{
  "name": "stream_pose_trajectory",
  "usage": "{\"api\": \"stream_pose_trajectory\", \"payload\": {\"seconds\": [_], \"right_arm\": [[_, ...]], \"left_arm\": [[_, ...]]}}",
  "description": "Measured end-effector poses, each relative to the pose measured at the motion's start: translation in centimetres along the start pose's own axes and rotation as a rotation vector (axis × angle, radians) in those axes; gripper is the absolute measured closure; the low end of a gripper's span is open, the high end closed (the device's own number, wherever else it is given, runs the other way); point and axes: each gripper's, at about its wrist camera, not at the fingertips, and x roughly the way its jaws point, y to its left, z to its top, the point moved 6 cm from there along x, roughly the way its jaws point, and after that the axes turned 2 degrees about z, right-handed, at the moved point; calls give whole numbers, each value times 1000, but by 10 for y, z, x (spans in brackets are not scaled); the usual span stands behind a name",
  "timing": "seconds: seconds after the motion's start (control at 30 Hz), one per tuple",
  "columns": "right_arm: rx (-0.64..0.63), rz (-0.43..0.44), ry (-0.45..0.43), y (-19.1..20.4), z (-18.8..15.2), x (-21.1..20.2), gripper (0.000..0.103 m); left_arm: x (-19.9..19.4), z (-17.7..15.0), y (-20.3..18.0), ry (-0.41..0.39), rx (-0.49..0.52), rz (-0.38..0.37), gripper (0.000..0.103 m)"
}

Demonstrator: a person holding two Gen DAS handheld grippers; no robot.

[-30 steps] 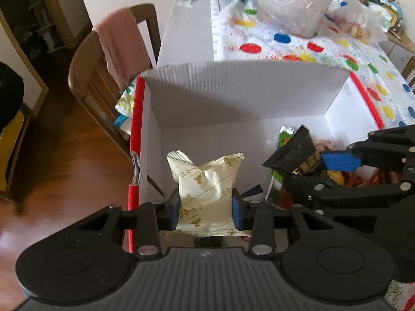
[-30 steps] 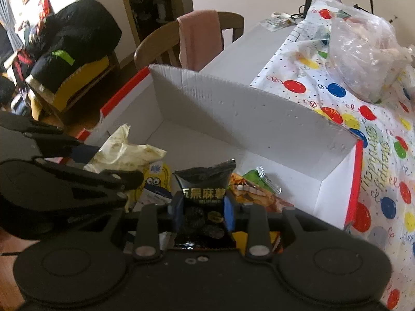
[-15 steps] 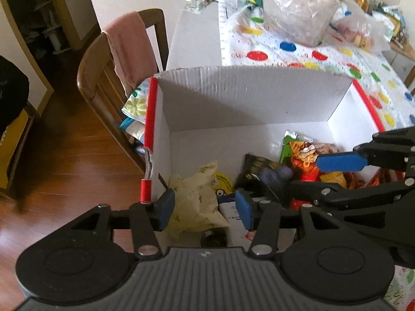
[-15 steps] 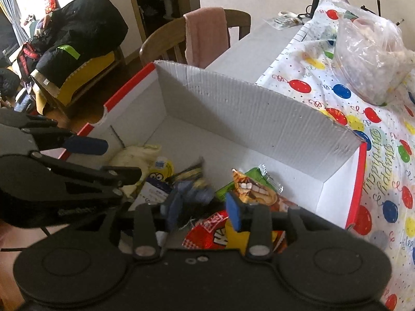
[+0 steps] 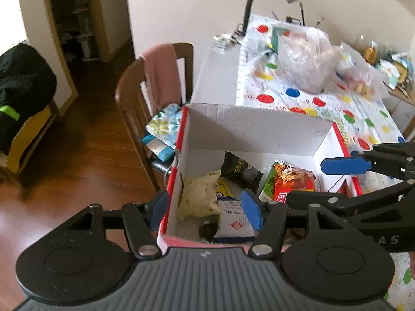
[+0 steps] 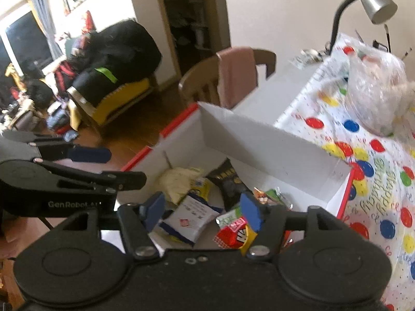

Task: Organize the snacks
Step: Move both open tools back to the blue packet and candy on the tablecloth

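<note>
Hovering above a white cardboard box (image 5: 259,132) with red edges, 2 handheld grippers had their blue-padded jaws spread and held nothing. The left gripper (image 5: 206,211) hung over the box's near left corner, the right gripper (image 6: 202,211) over its near side. Inside lay a cream packet (image 5: 199,197), a black packet (image 5: 240,171), a white and blue packet (image 6: 192,216) and a red and green packet (image 5: 290,182). The box sat on a table, touching its balloon-print cloth (image 6: 384,181); a wooden chair (image 5: 135,90) stood beside it.

Left tongs (image 5: 205,208) and right tongs (image 6: 202,211) are both spread wide, empty, side by side.
</note>
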Motion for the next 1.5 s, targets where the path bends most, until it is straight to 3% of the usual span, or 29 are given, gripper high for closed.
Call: {"api": "stream_pose_trajectory", "payload": {"seconds": [0.37,0.63,0.9,1.17,1.5], "right_arm": [[-47,148,-63,17,-17,-41,22],[-75,204,-89,15,-37,-69,10],[-62,183,-132,-15,-60,-102,0],[-20,145,-139,-58,-86,-123,0],[7,30,-110,-124,-116,-133,0]], "left_arm": [[-64,-35,-1,-54,-122,97,37],[-91,-57,-32,-97,-127,123,31],[-102,-65,-72,-135,-132,97,27],[-100,-70,-114,-152,-134,72,23],[-68,-70,-171,-122,-79,23,23]]}}
